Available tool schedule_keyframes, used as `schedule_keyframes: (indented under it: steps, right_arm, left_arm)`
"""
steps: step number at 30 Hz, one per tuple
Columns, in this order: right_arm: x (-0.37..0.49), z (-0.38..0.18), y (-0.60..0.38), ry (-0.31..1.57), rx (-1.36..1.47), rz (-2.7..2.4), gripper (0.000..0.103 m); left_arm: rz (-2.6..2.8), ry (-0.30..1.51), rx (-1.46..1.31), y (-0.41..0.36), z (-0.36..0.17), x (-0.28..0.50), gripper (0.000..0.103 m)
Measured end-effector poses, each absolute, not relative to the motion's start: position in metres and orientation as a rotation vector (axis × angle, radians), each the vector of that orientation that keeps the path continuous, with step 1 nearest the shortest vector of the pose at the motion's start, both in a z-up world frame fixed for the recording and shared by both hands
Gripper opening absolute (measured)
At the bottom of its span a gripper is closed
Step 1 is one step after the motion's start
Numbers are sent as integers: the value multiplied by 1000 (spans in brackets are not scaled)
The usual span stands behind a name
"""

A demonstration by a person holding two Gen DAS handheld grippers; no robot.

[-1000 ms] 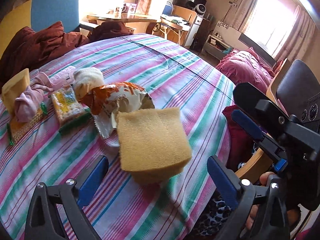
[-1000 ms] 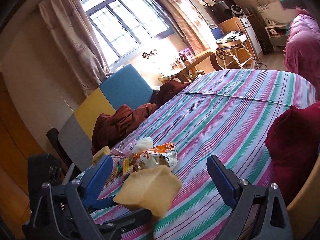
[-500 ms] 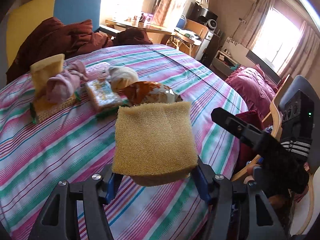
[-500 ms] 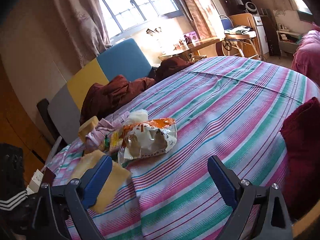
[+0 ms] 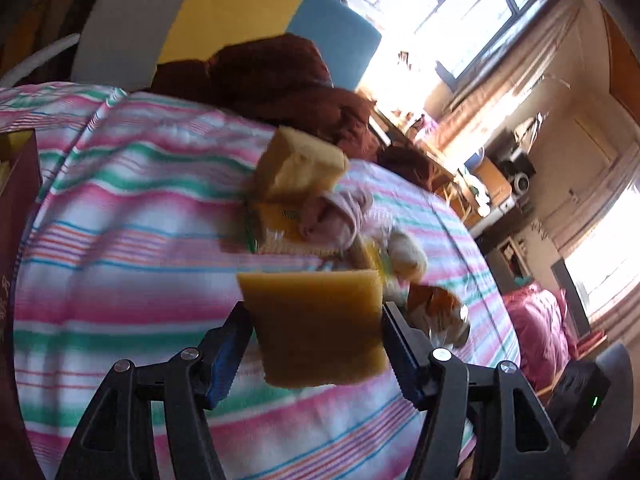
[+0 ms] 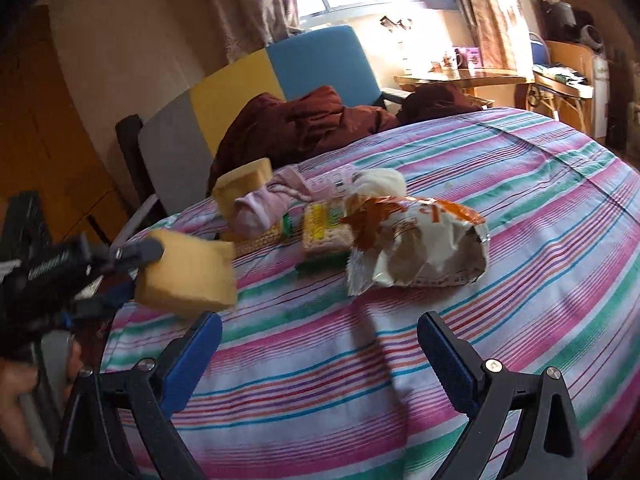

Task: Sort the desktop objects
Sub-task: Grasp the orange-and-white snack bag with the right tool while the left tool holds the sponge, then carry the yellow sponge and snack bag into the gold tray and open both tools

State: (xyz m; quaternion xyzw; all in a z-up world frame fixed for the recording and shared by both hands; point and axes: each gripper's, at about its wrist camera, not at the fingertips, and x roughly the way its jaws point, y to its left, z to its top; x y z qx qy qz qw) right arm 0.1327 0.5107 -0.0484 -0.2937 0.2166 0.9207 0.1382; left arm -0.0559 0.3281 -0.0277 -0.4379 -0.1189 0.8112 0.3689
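Because the striped table (image 6: 500, 216) carries a loose heap at its far left, a second sponge (image 6: 244, 188), pink cloth (image 6: 264, 204), cracker packs (image 6: 324, 232) and torn snack bag (image 6: 416, 252), a careless drop could topple it. Held above the table's left edge, the yellow sponge (image 5: 320, 324) is soft and may squirm free. Left gripper (image 5: 320, 344) fingers clench its sides; right gripper (image 6: 320, 348) fingers spread wide, holding nothing.

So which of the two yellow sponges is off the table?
The sponge clamped in the left gripper; the other sponge sits in the pile.
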Motion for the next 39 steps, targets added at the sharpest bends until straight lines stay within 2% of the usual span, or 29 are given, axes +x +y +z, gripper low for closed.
schedule_keyframes:
  steps: [2, 9, 13, 17, 25, 28, 29, 30, 35, 39]
  right_arm:
    - [141, -49, 510, 563, -846, 2621, 99]
    - [143, -55, 562, 611, -819, 2436, 101]
    - [129, -51, 570, 592, -801, 2430, 103]
    - [112, -53, 577, 555, -815, 2412, 103]
    - [82, -69, 600, 604, -918, 2368, 103]
    - [83, -73, 605, 660, -918, 2382, 100]
    - [84, -74, 606, 669, -911, 2386, 97]
    - [85, -74, 606, 673, -908, 2391, 96]
    - [87, -70, 593, 622, -911, 2392, 84]
    - [93, -68, 579, 618, -915, 2409, 83]
  left_arm:
    - [2108, -311, -1076, 326, -21, -62, 65]
    - [2134, -118, -1034, 318, -31, -52, 64]
    - [2092, -16, -1043, 326, -31, -44, 72]
    - [2089, 67, -1045, 344, -29, -39, 74]
    - [2107, 194, -1036, 374, -38, -36, 74]
    - [2109, 179, -1051, 375, -46, -44, 73]
    - [2107, 176, -1063, 374, -50, -47, 68]
    - [2098, 167, -1069, 372, -52, -49, 68]
    - [2071, 159, -1038, 363, -52, -46, 64]
    - [2064, 158, -1016, 351, -50, -37, 63]
